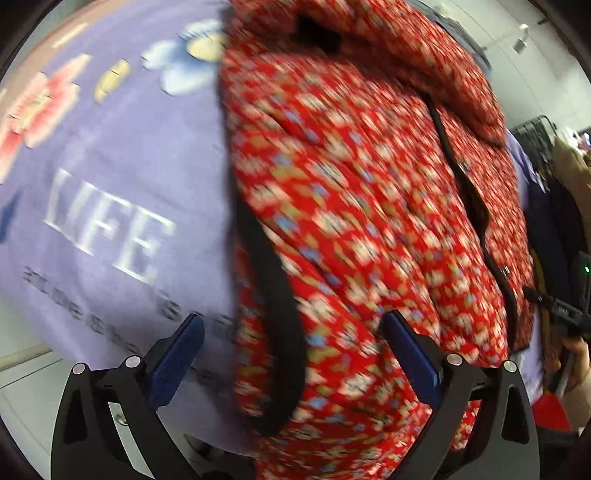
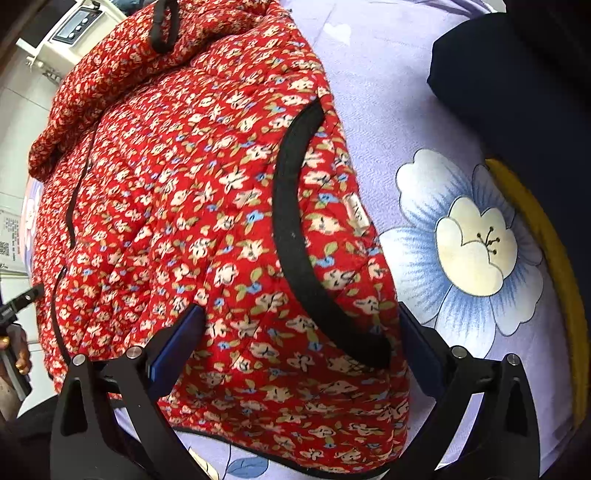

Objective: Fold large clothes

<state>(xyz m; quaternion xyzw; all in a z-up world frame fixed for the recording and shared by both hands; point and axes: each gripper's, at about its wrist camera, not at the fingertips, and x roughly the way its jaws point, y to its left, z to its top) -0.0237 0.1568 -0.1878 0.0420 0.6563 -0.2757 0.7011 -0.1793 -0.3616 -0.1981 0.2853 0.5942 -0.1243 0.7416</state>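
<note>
A red quilted floral vest (image 1: 369,221) with black trim lies spread on a lilac bedsheet (image 1: 110,166); it also shows in the right wrist view (image 2: 203,221). My left gripper (image 1: 291,328) is open, its fingers either side of the vest's black-edged armhole (image 1: 273,314), just above it. My right gripper (image 2: 301,325) is open over the other black-edged armhole (image 2: 295,236), its blue pads either side of the fabric. Neither holds anything. The left view is blurred.
The sheet (image 2: 424,92) carries large flower prints (image 2: 472,243) and the word LIFE (image 1: 107,229). A dark navy garment (image 2: 517,74) lies at the far right of the sheet. A white appliance (image 2: 70,26) stands beyond the vest. The other hand-held gripper (image 1: 569,314) shows at the right edge.
</note>
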